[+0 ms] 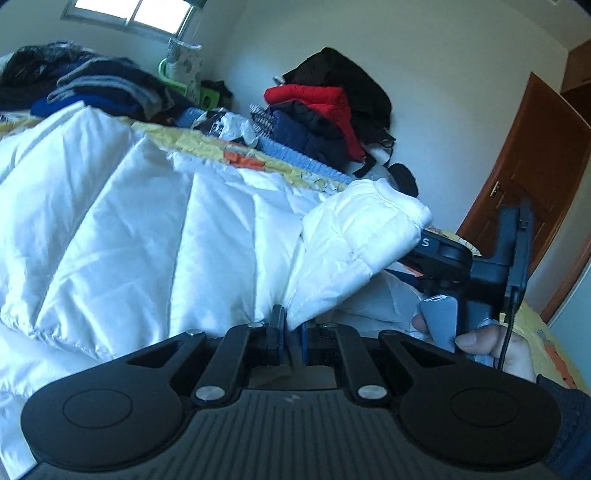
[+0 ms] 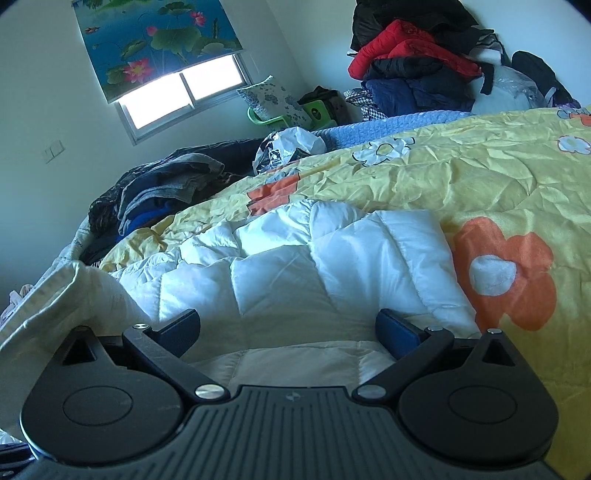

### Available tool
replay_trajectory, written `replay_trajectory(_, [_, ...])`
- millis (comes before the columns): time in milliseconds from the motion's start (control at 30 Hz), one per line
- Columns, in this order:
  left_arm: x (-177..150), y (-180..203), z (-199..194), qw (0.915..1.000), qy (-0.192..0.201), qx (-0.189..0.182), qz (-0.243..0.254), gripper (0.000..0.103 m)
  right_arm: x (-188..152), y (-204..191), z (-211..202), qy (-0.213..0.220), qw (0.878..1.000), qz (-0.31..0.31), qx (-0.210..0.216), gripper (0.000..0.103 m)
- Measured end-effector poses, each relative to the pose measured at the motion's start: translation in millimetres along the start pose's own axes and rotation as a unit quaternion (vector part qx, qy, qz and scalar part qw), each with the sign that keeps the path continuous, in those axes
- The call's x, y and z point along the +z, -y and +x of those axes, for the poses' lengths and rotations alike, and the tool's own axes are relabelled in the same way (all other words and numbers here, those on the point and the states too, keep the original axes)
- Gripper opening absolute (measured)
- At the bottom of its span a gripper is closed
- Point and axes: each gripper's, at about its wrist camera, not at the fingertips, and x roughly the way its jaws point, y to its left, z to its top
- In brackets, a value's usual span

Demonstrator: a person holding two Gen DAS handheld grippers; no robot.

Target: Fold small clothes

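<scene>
The left tool [image 1: 291, 332] pinches a fold of the white quilted puffer jacket [image 1: 147, 229]; the right tool [image 2: 288, 332] stands spread over it on the yellow flowered bed quilt [image 2: 480, 177].

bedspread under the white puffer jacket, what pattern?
Yellow bedspread with orange and white flowers; clearest in the right wrist view.

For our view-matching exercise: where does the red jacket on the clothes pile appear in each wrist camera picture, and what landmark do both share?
Left wrist view: red jacket upper centre, in the pile against the wall.
Right wrist view: red jacket top right, on the same pile.
Shared landmark: the window, top left in both.
</scene>
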Motion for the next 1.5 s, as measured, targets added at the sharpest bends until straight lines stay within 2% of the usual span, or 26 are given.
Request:
replay_trajectory(267, [0, -11, -5, 0.9991, 0.006, -0.032, -0.027, 0.008, 1, 8, -3, -0.001, 1.0, 0.023, 0.021, 0.101])
replay_trajectory(367, [0, -12, -5, 0.9991, 0.006, -0.034, -0.026, 0.008, 11, 13, -10, -0.02, 0.998, 0.05, 0.024, 0.101])
replay_trajectory(433, [-1, -11, -6, 0.9992, 0.006, -0.034, -0.021, 0.008, 21, 10, -27, -0.017, 0.996, 0.087, 0.022, 0.102])
replay_trajectory(533, [0, -9, -6, 0.9992, 0.006, -0.035, -0.019, 0.008, 30, -1, -54, -0.012, 0.988, 0.126, 0.082, 0.102])
replay_trajectory(633, [1, -9, -5, 0.9992, 0.006, -0.035, -0.018, 0.008, 31, -19, -66, -0.057, 0.979, 0.144, 0.132, 0.102])
replay_trajectory(700, [1, -9, -4, 0.9992, 0.006, -0.035, -0.017, 0.008, 29, -30, -61, -0.099, 0.975, 0.153, 0.129, 0.102])
replay_trajectory(767, [1, -9, -5, 0.9992, 0.006, -0.036, -0.017, 0.008, 27, -39, -58, -0.113, 0.971, 0.161, 0.136, 0.101])
replay_trajectory(867, [2, -10, -5, 0.9991, 0.005, -0.039, -0.017, 0.009, 30, -55, -54, -0.108, 0.973, 0.154, 0.135, 0.084])
replay_trajectory(933, [2, -10, -5, 0.999, 0.006, -0.041, -0.017, 0.01, 32, -66, -47, -0.124, 0.976, 0.139, 0.116, 0.067])
replay_trajectory(1000, [2, -10, -6, 0.999, 0.007, -0.042, -0.017, 0.01, 29, -75, -38, -0.142, 0.978, 0.119, 0.097, 0.061])
replay_trajectory(1067, [3, -11, -7, 0.9988, 0.009, -0.045, -0.019, 0.01, 25, -82, -33, -0.153, 0.979, 0.104, 0.084, 0.043])
replay_trajectory(1100, [3, -11, -8, 0.9986, 0.01, -0.048, -0.019, 0.013, 23, -84, -32, -0.16, 0.979, 0.099, 0.075, 0.029])
replay_trajectory(1133, [3, -11, -9, 0.9983, 0.011, -0.054, -0.018, 0.015, 22, -85, -32, -0.162, 0.98, 0.093, 0.062, 0.026])
replay_trajectory(1233, [0, -6, -20, 0.9967, 0.042, -0.07, 0.0, 0.039, 22, -89, -35, -0.155, 0.984, 0.081, 0.039, 0.021])
replay_trajectory(1300, [-4, 0, -34, 0.9931, 0.092, -0.071, 0.021, 0.075, 28, -91, -39, -0.143, 0.986, 0.077, 0.039, 0.02])
replay_trajectory(1367, [-11, 6, -50, 0.985, 0.153, -0.066, 0.043, 0.09, 37, -93, -46, -0.126, 0.988, 0.074, 0.052, 0.019])
replay_trajectory(1433, [-15, 10, -60, 0.9787, 0.188, -0.059, 0.059, 0.094, 52, -91, -55, -0.103, 0.99, 0.075, 0.06, 0.019])
replay_trajectory(1500, [-17, 13, -61, 0.9767, 0.201, -0.035, 0.067, 0.094, 68, -86, -68, -0.078, 0.991, 0.08, 0.07, 0.019])
